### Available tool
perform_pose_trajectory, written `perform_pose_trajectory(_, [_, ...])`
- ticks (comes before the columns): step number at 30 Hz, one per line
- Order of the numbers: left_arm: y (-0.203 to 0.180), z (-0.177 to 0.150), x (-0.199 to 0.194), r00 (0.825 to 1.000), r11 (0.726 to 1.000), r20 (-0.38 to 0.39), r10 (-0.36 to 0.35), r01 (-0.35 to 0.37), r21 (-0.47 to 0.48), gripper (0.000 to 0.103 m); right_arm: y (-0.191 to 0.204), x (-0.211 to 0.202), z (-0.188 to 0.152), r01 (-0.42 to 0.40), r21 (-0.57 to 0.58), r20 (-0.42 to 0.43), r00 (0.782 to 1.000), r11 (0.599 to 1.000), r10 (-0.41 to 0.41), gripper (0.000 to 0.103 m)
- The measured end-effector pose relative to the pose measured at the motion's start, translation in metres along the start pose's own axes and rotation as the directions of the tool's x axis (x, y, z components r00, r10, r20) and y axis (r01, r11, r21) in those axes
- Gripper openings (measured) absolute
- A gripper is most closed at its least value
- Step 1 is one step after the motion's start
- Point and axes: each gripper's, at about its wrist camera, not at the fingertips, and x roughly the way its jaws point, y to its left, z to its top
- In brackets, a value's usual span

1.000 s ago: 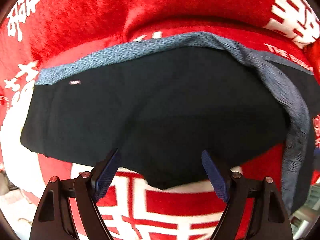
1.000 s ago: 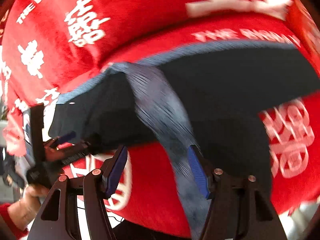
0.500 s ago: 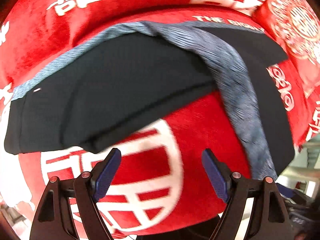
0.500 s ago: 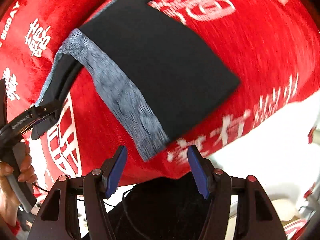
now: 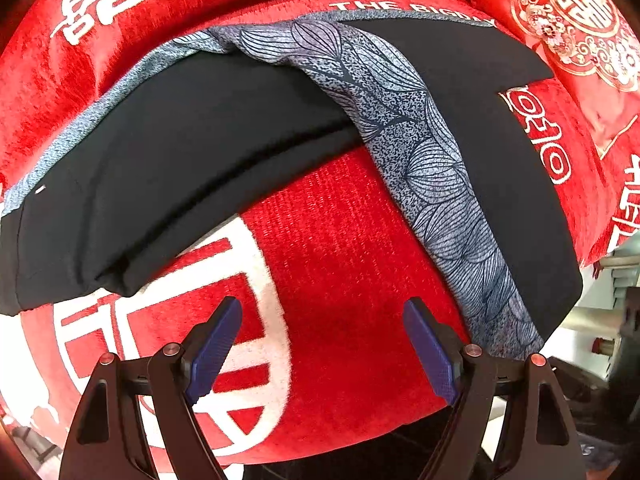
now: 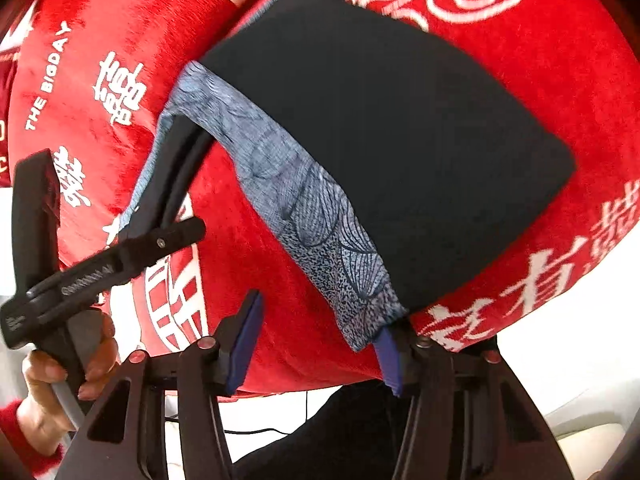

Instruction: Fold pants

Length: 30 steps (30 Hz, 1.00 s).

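Black pants (image 5: 192,152) with a grey-blue patterned side stripe (image 5: 432,168) lie on a red blanket. One leg is folded to the left; the other (image 5: 504,128) runs toward the near right. My left gripper (image 5: 322,344) is open and empty above bare blanket, just short of the pants. In the right wrist view the same pants (image 6: 384,128) fill the middle. My right gripper (image 6: 320,344) is open, its right finger (image 6: 390,360) at the stripe's hem (image 6: 360,300). The left gripper (image 6: 120,256) shows at the left, held by a hand.
The red blanket (image 5: 340,248) with white characters covers the surface. A red embroidered pillow (image 5: 576,20) lies at the far right. The blanket's front edge (image 6: 320,384) drops off close to both grippers. A dark floor area and a cable (image 6: 256,432) lie below.
The left gripper has drawn back off the black fabric and turned right. The right gripper has swung right and come down to the stripe's hem.
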Motion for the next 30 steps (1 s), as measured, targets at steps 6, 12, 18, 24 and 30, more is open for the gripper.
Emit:
perform_pose_trajectory(6, [-0.015, 0.023, -0.005, 0.999, 0.998, 0.017, 0.035, -0.034, -0.05, 0.084, 0.022, -0.042, 0.035, -0.095, -0.065, -0.02, 0.995, 0.993, 0.094, 0.003])
perform_pose_trajectory(12, [-0.011, 0.062, -0.029, 0.995, 0.988, 0.056, 0.082, -0.074, -0.138, 0.084, 0.058, -0.124, 0.147, -0.12, -0.216, 0.055, 0.989, 0.969, 0.135, 0.003])
perform_pose_trajectory(18, [0.015, 0.097, -0.042, 0.987, 0.975, 0.083, 0.139, -0.121, -0.186, 0.084, 0.049, -0.153, 0.287, -0.115, -0.216, 0.129, 0.981, 0.969, 0.146, 0.003])
perform_pose_trajectory(24, [0.022, 0.128, -0.026, 0.98, 0.96, 0.079, 0.184, -0.161, -0.231, 0.084, 0.028, -0.114, 0.379, 0.042, -0.219, 0.055, 0.998, 0.975, -0.03, 0.008])
perform_pose_trajectory(30, [0.024, 0.155, 0.008, 0.975, 0.95, 0.03, 0.221, -0.208, -0.232, 0.084, 0.027, -0.105, 0.383, 0.202, -0.305, 0.074, 0.979, 0.931, -0.188, 0.093])
